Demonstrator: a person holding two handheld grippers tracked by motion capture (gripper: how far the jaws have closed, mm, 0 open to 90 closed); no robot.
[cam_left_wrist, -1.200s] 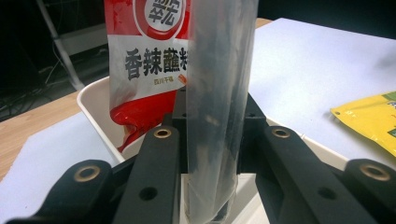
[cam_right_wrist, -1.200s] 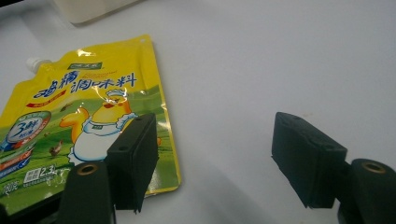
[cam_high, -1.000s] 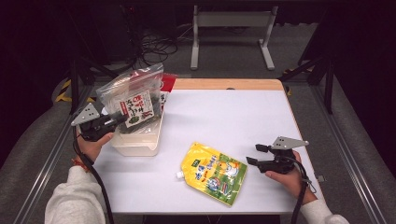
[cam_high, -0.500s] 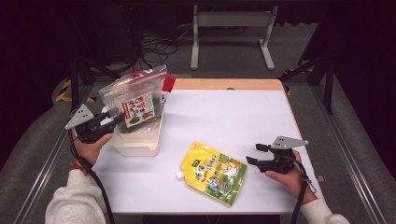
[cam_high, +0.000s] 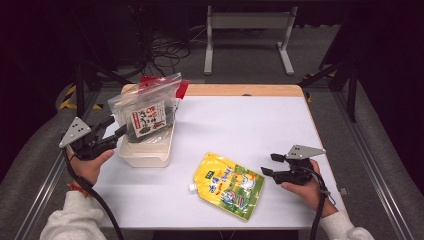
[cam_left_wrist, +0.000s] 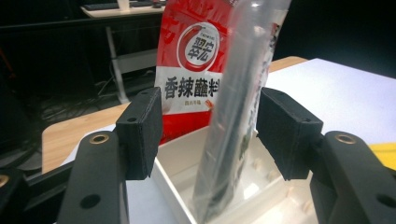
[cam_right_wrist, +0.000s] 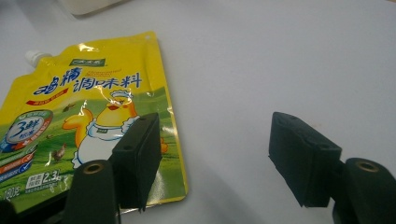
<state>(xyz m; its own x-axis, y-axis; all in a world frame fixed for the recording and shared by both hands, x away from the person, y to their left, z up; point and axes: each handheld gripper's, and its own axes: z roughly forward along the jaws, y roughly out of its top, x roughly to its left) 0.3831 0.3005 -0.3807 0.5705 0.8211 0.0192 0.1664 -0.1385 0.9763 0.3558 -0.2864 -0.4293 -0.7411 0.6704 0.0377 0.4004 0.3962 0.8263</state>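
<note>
A clear bag (cam_high: 147, 112) of dark seaweed with a red-and-white label stands tilted in a white tray (cam_high: 145, 156) at the table's left. My left gripper (cam_high: 116, 134) sits just left of it. Its jaws have just been opening, and in the left gripper view the bag (cam_left_wrist: 238, 93) rises between the pads without being pressed. A red packet (cam_left_wrist: 191, 56) stands behind it. A yellow spouted pouch (cam_high: 229, 184) lies flat near the front. My right gripper (cam_high: 267, 165) rests open at its right edge, one pad over the pouch's corner (cam_right_wrist: 88, 126).
The white table top (cam_high: 250, 120) has a wooden strip along its far edge. Metal rails run along both sides of the table. Cables and a stand's legs lie on the dark floor beyond.
The left gripper has opened off the clear bag and drawn back to the left. The bag stays leaning in the tray. The right gripper and pouch have not moved.
</note>
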